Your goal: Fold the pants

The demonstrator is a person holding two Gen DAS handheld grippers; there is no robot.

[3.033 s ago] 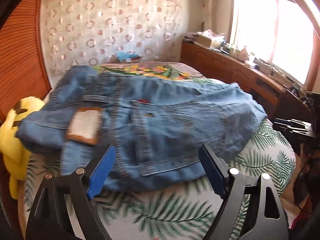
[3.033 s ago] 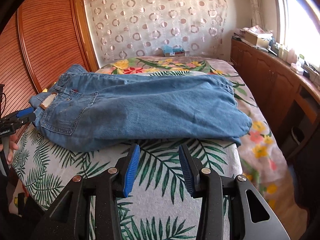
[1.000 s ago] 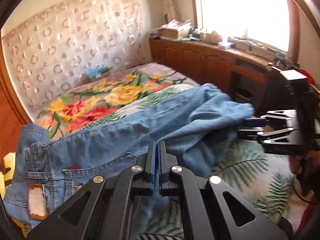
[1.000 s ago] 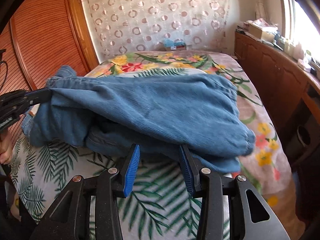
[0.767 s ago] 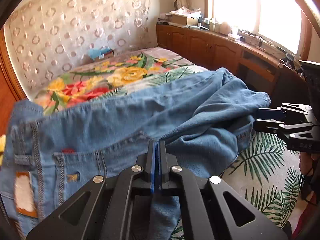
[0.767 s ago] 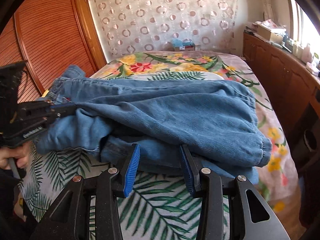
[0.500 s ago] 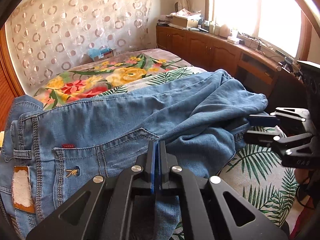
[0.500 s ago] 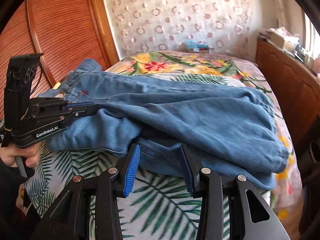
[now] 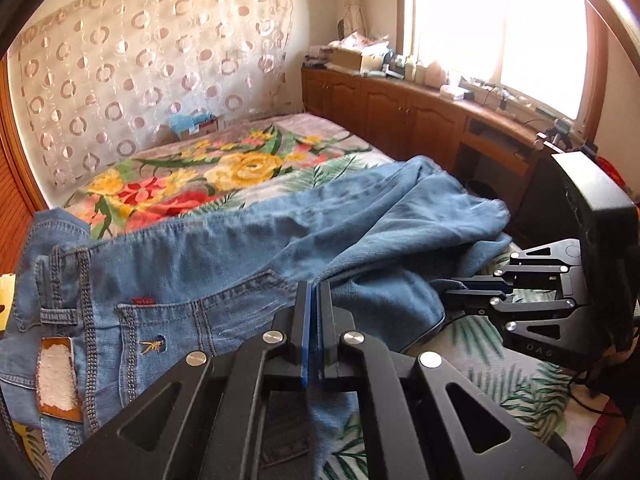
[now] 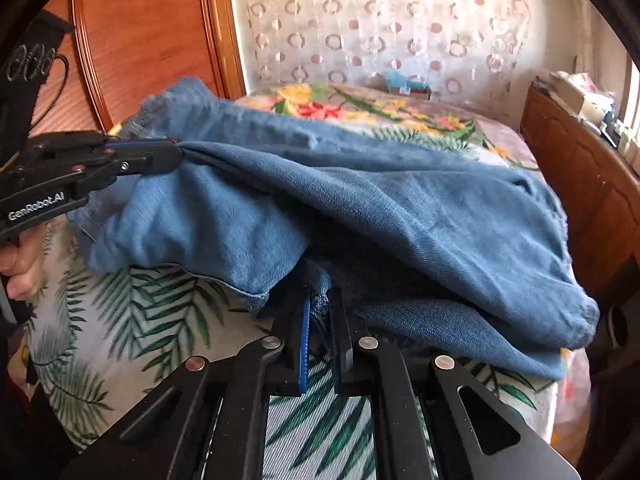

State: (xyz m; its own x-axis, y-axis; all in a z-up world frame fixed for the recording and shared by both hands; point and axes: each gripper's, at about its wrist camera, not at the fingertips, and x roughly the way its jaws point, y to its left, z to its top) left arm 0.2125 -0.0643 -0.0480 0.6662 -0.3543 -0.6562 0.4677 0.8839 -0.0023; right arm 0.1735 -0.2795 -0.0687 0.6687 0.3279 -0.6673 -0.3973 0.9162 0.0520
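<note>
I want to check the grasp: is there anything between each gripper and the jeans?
Nothing visible. The left gripper is shut directly on a fold of the jeans, and the right gripper is shut on their lower edge, above the bed.

1. A bed (image 9: 256, 168) with a floral and palm-leaf cover fills the room.
2. A circle-patterned curtain (image 9: 152, 68) hangs behind it.
3. Sunlight floods a wide window (image 9: 496, 20) above low wooden cabinets (image 9: 400, 116).
4. A slatted wooden door (image 10: 148, 32) stands opposite.
</note>
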